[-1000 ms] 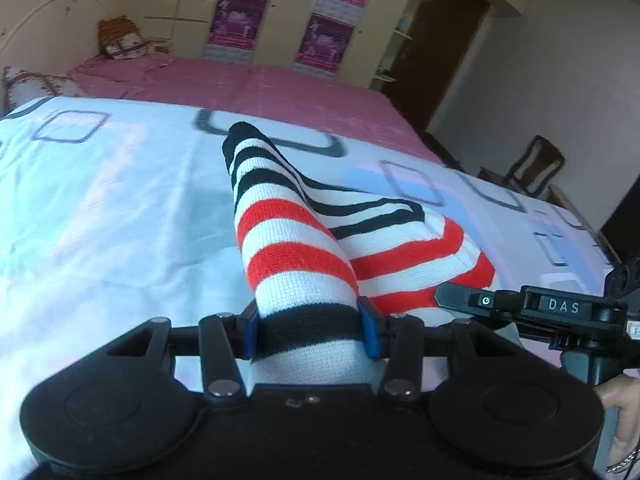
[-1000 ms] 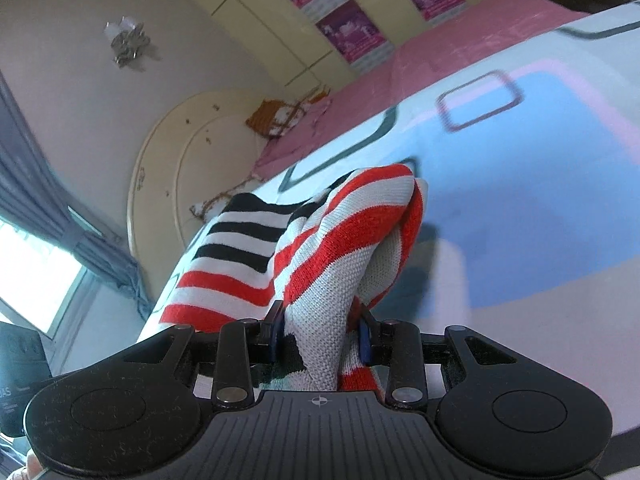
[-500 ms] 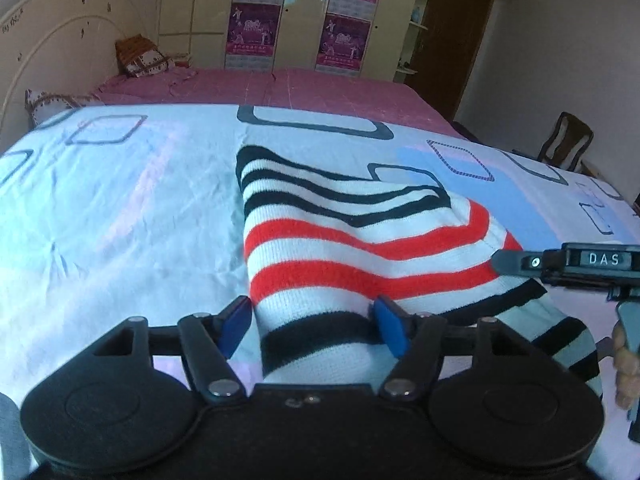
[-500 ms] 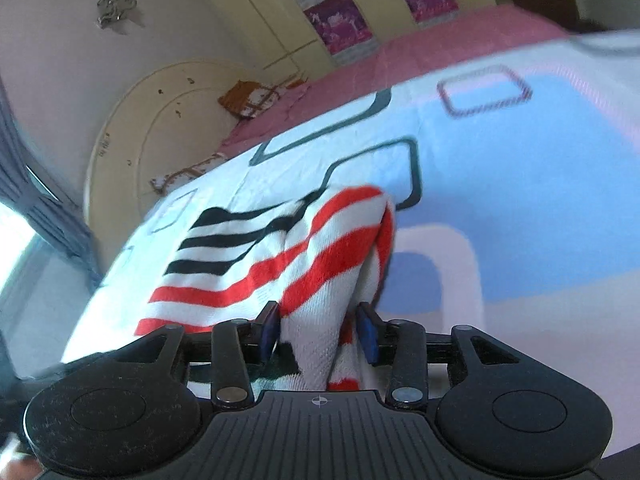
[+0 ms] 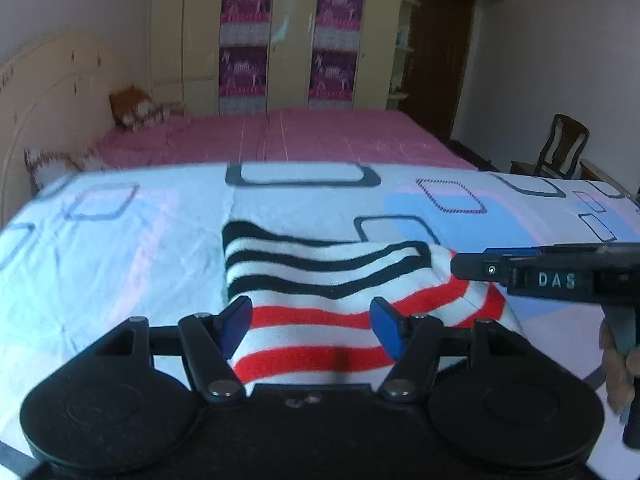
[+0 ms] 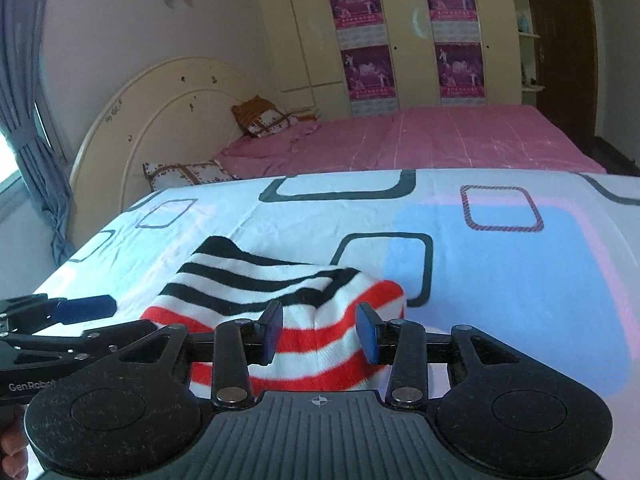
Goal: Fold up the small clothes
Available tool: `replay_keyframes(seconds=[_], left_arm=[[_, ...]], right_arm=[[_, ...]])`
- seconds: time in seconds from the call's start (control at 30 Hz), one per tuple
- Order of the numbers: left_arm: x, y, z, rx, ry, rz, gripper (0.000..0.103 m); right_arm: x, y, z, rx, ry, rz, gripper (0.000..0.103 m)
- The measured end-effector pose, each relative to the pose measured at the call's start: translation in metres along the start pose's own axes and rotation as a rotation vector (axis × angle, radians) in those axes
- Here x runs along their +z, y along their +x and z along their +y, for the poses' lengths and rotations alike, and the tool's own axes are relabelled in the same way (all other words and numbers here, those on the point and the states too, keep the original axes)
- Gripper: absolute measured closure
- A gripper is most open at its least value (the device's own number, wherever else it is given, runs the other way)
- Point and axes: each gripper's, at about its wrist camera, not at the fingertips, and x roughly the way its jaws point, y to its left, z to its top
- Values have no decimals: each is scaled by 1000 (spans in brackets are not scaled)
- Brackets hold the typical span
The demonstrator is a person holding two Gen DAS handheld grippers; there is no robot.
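Observation:
A small knit garment with black, white and red stripes lies folded on the patterned bed sheet. My left gripper is open, its blue pads apart just above the garment's near red-striped edge. My right gripper is open too, over the garment's right side. The right gripper shows from the side in the left wrist view. The left gripper shows at the left edge of the right wrist view.
The white and blue sheet with square outlines spreads to all sides. Behind it are a pink bedspread, pillows, a cream headboard, wardrobes with posters and a wooden chair at the right.
Both grippers have opened and let go of the garment. It was held up and draped; now it lies flat and folded on the sheet. Both grippers have drawn back a little.

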Motion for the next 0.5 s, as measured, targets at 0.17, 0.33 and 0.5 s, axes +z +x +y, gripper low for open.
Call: replay_keyframes(seconds=[0.17,0.33,0.5], left_arm=[[-1,33,9,41,-41,41,40],[-11,52,21,57,-77,89,36],[-11,48,23,60,-93,93,34]], right_arm=[[2,28,6,-36,-37,27,63],[-10,61,6,-127,-114,87,64],[-12,67,-7,-111,-41,100,64]])
